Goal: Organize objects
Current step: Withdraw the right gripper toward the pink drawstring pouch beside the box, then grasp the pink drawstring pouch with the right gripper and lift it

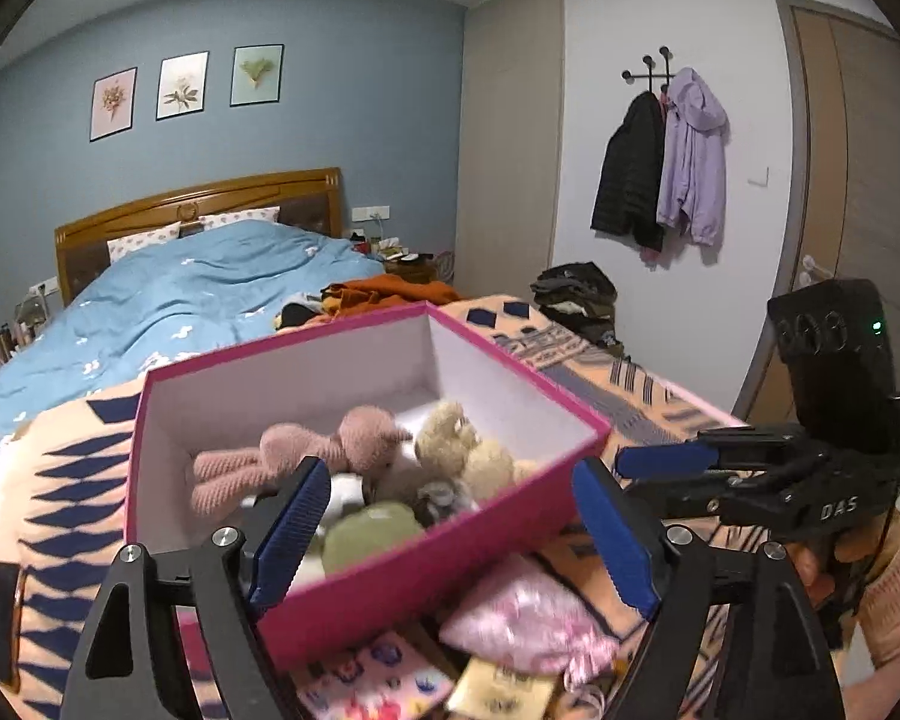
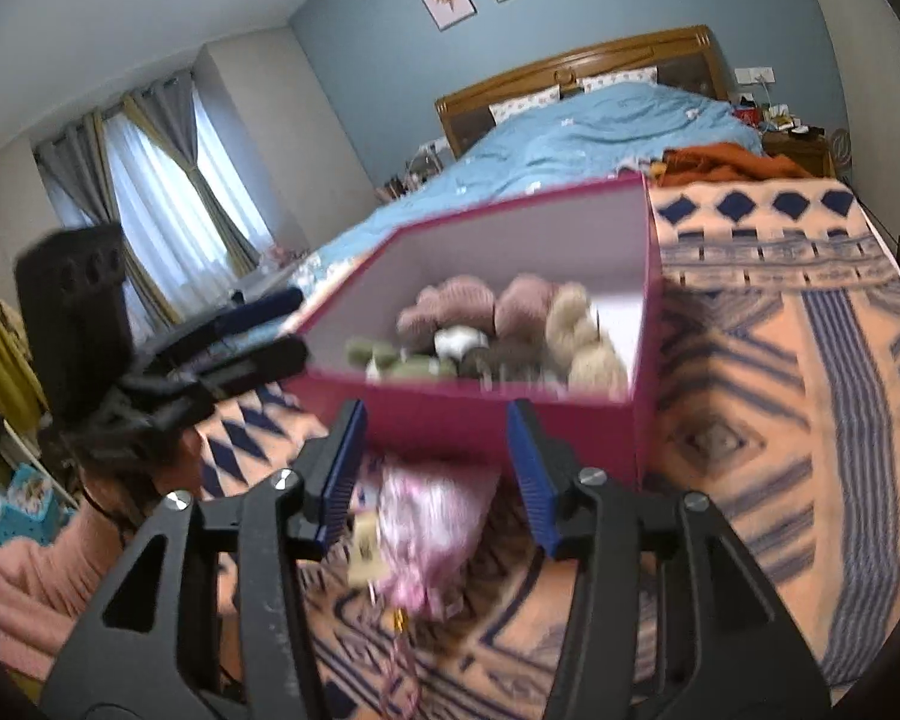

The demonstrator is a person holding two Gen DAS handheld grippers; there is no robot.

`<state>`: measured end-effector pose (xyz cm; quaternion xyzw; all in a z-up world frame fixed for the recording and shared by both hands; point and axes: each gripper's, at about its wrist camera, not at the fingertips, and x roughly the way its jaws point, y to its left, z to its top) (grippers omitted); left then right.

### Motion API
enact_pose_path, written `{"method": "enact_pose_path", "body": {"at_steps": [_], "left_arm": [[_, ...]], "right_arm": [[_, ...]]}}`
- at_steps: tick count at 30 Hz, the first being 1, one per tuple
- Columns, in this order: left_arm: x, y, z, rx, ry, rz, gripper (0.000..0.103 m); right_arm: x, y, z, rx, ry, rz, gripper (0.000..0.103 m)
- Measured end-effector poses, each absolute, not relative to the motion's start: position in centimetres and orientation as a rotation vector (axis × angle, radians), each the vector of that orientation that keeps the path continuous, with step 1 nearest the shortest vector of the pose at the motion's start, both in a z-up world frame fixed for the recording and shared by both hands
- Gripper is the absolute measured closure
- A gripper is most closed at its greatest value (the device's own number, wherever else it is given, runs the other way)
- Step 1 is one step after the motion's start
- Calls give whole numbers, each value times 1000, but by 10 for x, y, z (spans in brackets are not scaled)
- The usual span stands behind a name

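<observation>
The pink rectangular cardboard box (image 1: 426, 570) sits open on the orange-and-navy patterned blanket (image 2: 780, 420) at the foot of the bed, and it holds a heap of soft toys: a dusty-pink crocheted bunny (image 1: 294, 456), a cream fuzzy teddy bear (image 1: 468, 450), an olive-green plush (image 1: 372, 534) and a small grey-and-white one that is too blurred to name. Just in front of the box lies a shiny pink drawstring pouch (image 2: 426, 528) with a paper tag. The left gripper (image 1: 450, 534) has its fingers spread wide across the box's near corner, holding nothing; the right gripper (image 2: 438, 468) is likewise spread, empty, above the pouch. The likely risk is that the slippery pouch slides out of a shallow pinch, or that a finger knocks the light box askew and tips the toys.
</observation>
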<state>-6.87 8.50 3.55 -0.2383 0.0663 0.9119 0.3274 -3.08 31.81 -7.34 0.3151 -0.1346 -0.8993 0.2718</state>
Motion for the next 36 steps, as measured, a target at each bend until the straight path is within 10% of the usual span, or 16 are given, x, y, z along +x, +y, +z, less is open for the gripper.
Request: {"method": "enact_pose_path", "body": {"at_steps": [9,36], "left_arm": [[-45,82,3,-681,203,2404,1],[-43,82,-32,-795,183,2401,5]], "right_arm": [[-22,303,-128,1033,-414,-2317,52],[-24,295,-138,1088,-376,-2296,67]]}}
